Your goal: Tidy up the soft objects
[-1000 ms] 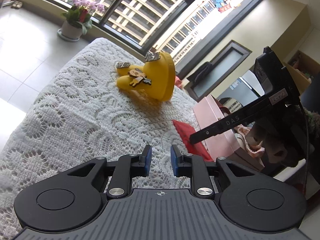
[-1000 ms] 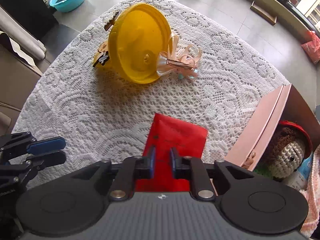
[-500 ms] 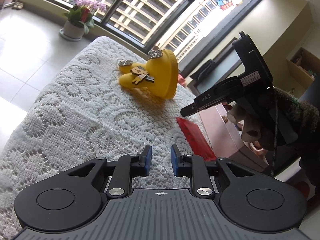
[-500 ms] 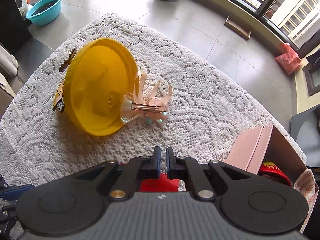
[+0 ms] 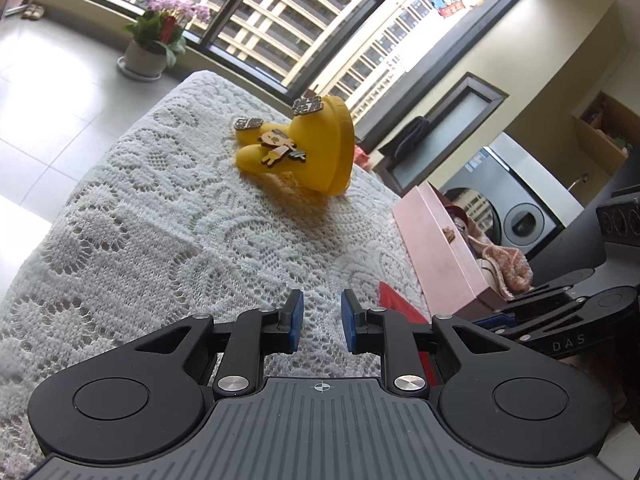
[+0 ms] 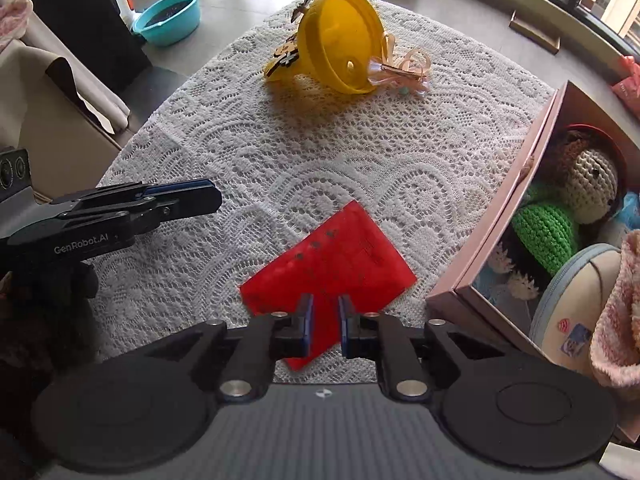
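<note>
Pulled back from the yellow hat, the empty, slightly parted right claw hovers over the red envelope beside the pink box, nearer than the left claw.

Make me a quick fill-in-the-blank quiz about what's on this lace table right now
1. The flat envelope lying on the lace cloth is ____ in colour.
2. The crochet doll with the green body lies inside the ____ box.
3. The ribbon bow touches the rim of the ____ hat.

Missing words: red; pink; yellow
</note>
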Available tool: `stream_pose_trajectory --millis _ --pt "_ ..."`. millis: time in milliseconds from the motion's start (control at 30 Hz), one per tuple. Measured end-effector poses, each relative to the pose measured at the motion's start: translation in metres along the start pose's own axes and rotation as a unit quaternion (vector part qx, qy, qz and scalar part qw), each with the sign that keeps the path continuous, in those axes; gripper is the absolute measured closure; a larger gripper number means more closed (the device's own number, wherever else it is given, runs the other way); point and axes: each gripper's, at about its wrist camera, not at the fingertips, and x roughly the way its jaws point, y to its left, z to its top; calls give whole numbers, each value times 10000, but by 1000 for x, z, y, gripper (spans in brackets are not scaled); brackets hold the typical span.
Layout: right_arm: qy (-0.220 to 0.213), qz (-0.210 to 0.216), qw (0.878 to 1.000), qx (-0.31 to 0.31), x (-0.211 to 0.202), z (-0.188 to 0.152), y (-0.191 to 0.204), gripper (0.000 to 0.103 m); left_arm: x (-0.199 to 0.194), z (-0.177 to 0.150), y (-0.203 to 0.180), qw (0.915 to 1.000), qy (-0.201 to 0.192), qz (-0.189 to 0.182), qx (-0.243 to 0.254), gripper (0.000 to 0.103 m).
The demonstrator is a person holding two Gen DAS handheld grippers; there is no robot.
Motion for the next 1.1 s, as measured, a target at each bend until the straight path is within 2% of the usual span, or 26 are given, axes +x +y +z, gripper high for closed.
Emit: stream_pose_trajectory --millis 67,133,233,367,433,500,600,667,700,767,800,900,967,1100 --pt "-722 -340 9966 206 -10 -19 4 11 1 0 -6 9999 11 43 128 80" --pt "-1244 -635 9897 299 -13 -39 6 11 1 1 -20 9990 99 177 396 80" --pt "-1636 -954 9816 253 -16 -70 2 11 6 -1 -52 9936 371 335 1009 80" --pt "-1978 -1321 9703 452 -29 -112 -17 11 28 -11 -102 9771 510 607 1973 80" --pt "-2085 -1361 9662 670 -30 -133 -28 11 45 -17 -119 9686 641 802 2265 80" --pt "-2079 -1312 9652 894 -28 -151 -39 10 63 -25 -129 9592 934 997 2475 80" --pt "-2244 -1016 9607 1276 -28 -177 -57 7 72 -38 -143 9441 976 1173 2922 63" --pt "-2331 -750 9580 1492 -26 -189 -66 4 76 -41 -149 9411 1124 1142 2979 42" --pt "-2349 -568 9569 1608 -23 -193 -71 2 78 -43 -151 9388 1167 1161 3026 38" --pt "-2522 -320 9513 1746 -17 -202 -75 0 84 -49 -158 9304 1243 1239 3219 24" --pt "-2594 -322 9502 1695 -17 -204 -74 0 86 -51 -159 9280 1249 1296 3261 22" --pt "-2732 -351 9476 1620 -15 -209 -68 0 91 -49 -157 9302 1139 1499 3152 17" --pt "-2735 -286 9479 1606 -15 -209 -69 0 92 -41 -150 9362 1101 1555 2952 17" --pt "-2798 -63 9451 1688 -20 -219 -73 0 95 -36 -151 9363 1180 1634 2877 16"
